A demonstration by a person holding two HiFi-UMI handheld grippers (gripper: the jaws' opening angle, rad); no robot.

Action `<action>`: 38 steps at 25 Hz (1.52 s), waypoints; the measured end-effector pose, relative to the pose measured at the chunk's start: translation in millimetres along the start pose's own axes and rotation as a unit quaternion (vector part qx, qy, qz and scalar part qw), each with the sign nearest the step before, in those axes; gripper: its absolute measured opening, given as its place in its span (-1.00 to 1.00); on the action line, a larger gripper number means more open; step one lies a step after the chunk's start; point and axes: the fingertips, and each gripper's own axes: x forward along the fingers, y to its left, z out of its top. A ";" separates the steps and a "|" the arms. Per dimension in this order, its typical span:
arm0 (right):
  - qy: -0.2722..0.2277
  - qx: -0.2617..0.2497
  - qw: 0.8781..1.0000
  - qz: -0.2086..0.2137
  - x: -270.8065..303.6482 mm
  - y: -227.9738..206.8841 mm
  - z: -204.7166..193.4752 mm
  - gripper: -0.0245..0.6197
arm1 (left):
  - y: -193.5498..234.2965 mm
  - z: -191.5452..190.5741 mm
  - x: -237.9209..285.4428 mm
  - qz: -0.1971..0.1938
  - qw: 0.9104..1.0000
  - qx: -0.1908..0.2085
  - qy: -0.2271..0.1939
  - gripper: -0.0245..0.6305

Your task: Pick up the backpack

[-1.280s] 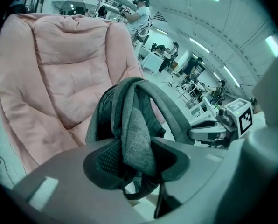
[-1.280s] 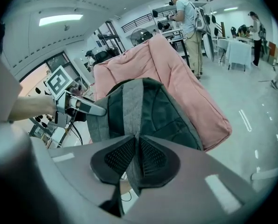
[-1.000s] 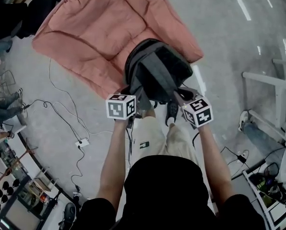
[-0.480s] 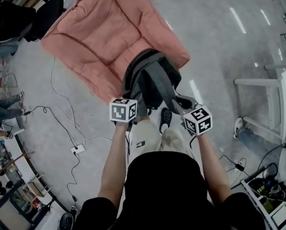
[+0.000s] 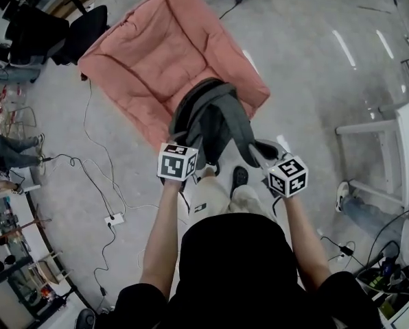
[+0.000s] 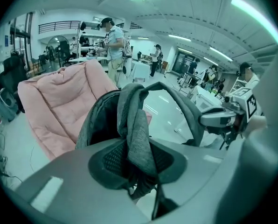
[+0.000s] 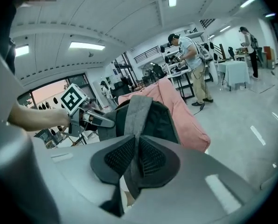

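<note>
Concrete floor [image 5: 314, 81]; puffy pink cushion [image 5: 156, 67]; rounded grey fabric backpack [image 5: 208, 118].

Person [image 5: 232, 266]: stands on the floor [image 5: 314, 74]; all hours are counted from them.
Backpack [image 5: 206, 112]: at 12 o'clock, just ahead of the person, above their shoes [image 5: 239, 177].
Straps [image 5: 237, 130]: on the backpack's near side, running back toward the person.
Cushion seat [image 5: 146, 60]: on the floor behind the backpack, spreading toward 11 o'clock.
Chair [image 5: 88, 27]: 11 o'clock, farther out, beside the seat's far left corner.
Power strip [image 5: 113, 219]: 10 o'clock, on the floor, its cable [image 5: 88, 166] trailing away.
Table frame [image 5: 386, 156]: 2 o'clock, well apart.
</note>
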 end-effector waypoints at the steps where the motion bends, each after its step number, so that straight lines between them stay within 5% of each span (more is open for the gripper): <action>1: -0.007 -0.004 1.000 0.003 -0.3 2.5 9.6 -0.80 | 2.2 7.6 -7.5 0.004 1.000 0.004 -0.006 -0.63; 14: -0.108 -0.073 0.991 0.018 -47.0 35.2 96.8 -0.80 | -12.2 84.8 -98.6 0.072 0.988 0.073 -0.112 -0.63; 28: -0.191 -0.128 0.973 0.018 -80.3 67.3 184.7 -0.80 | -33.1 156.3 -175.2 0.121 0.962 0.148 -0.196 -0.64; 38: -0.229 -0.156 0.961 0.007 -96.0 72.9 228.1 -0.80 | -49.9 185.5 -204.5 0.130 0.947 0.160 -0.248 -0.64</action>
